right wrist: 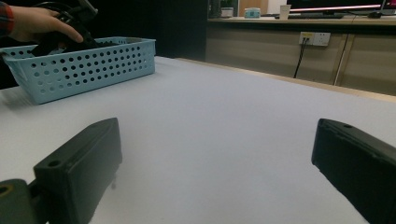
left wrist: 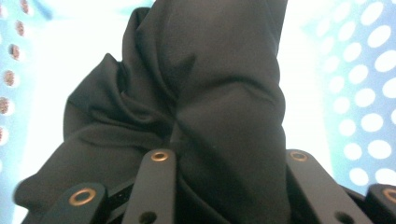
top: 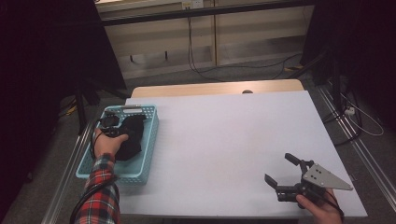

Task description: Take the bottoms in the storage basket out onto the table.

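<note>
Inside the blue basket (top: 148, 140), left tongs (left wrist: 224, 186) pinch black cloth (left wrist: 210, 107); right tongs (top: 285, 171) spread over bare table (top: 219, 140).

The left forearm, in a red plaid sleeve (top: 100, 189), comes in from the bottom edge near the bench's (top: 224, 140) left side, its hand (top: 108, 143) wrapped around the left tool (top: 122, 135), which points down and away from the person. That tool's jaws are pressed onto a bunch of black cloth (left wrist: 205, 107). At the bench's near right corner the right hand (top: 320, 207) holds the right tool (top: 280, 168) low and level, jaws spread wide with nothing between them.
</note>
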A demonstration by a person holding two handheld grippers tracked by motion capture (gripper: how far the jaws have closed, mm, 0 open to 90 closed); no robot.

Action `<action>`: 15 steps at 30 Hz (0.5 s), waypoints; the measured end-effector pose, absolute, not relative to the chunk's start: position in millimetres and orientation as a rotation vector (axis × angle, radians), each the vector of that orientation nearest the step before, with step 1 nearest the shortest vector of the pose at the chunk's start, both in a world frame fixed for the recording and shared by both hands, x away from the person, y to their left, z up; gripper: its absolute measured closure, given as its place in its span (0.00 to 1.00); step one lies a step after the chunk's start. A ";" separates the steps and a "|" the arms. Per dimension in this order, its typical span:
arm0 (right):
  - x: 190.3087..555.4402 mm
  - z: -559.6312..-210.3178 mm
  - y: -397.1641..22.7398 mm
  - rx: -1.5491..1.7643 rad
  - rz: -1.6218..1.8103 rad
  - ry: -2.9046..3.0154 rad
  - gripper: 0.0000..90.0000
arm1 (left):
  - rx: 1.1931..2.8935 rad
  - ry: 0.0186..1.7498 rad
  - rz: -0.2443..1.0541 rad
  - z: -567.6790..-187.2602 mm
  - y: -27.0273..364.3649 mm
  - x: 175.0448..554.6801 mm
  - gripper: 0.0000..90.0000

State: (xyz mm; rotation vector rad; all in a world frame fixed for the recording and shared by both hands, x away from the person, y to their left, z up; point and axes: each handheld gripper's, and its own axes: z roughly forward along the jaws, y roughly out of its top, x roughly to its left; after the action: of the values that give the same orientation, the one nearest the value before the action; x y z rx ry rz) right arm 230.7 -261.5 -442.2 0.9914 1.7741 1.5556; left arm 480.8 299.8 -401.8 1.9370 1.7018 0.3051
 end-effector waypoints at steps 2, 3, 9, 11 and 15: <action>230.9 -442.3 -261.4 0.994 1.555 1.775 0.01 | 1.928 1.702 0.317 -394.6 301.1 480.6 0.77; 231.0 -442.3 -261.3 0.994 1.554 1.775 0.01 | 1.929 1.701 0.323 -390.6 301.7 480.5 0.77; 231.4 -442.0 -260.0 0.986 1.557 1.777 0.01 | 1.933 1.676 0.362 -367.2 304.1 480.3 0.78; 231.3 -441.9 -259.5 0.989 1.556 1.778 0.01 | 1.923 1.675 0.368 -360.1 303.7 480.5 0.78; 231.3 -441.8 -258.9 0.984 1.556 1.778 0.01 | 1.927 1.653 0.375 -343.7 302.7 480.6 0.78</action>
State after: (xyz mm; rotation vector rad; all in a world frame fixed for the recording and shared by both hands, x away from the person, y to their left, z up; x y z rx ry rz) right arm 231.3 -258.9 -441.8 0.9836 1.7779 1.5565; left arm 480.6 302.7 -343.7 1.9272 1.6526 0.3746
